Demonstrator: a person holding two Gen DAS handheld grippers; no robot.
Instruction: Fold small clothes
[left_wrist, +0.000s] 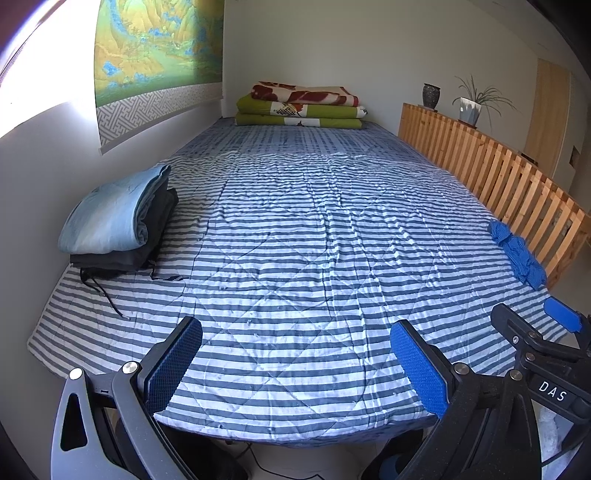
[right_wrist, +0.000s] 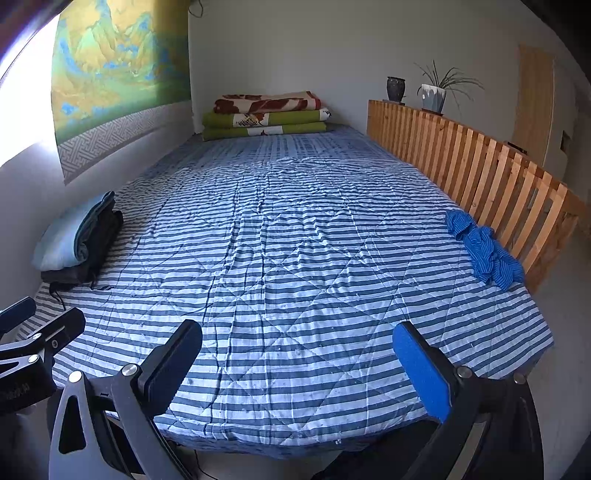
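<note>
Both the left gripper (left_wrist: 295, 363) and right gripper (right_wrist: 297, 363) hang with jaws apart at the bed's (right_wrist: 295, 439) near edge; a crumpled blue garment (right_wrist: 484, 254) lies by the wooden rail (right_wrist: 480, 173).

Free room: wide open middle of striped quilt (left_wrist: 295, 229); obstacles only at the edges.

Left edge, against the wall: folded clothes stack (left_wrist: 122, 218), dark drawstrings trailing onto the quilt. Right edge: crumpled blue garment (right_wrist: 484, 254) just beside the wooden slat rail (right_wrist: 480, 173), which bounds that whole side. Far end: folded blankets (left_wrist: 301, 107) against the wall. Near edge is unobstructed between the two sides.
</note>
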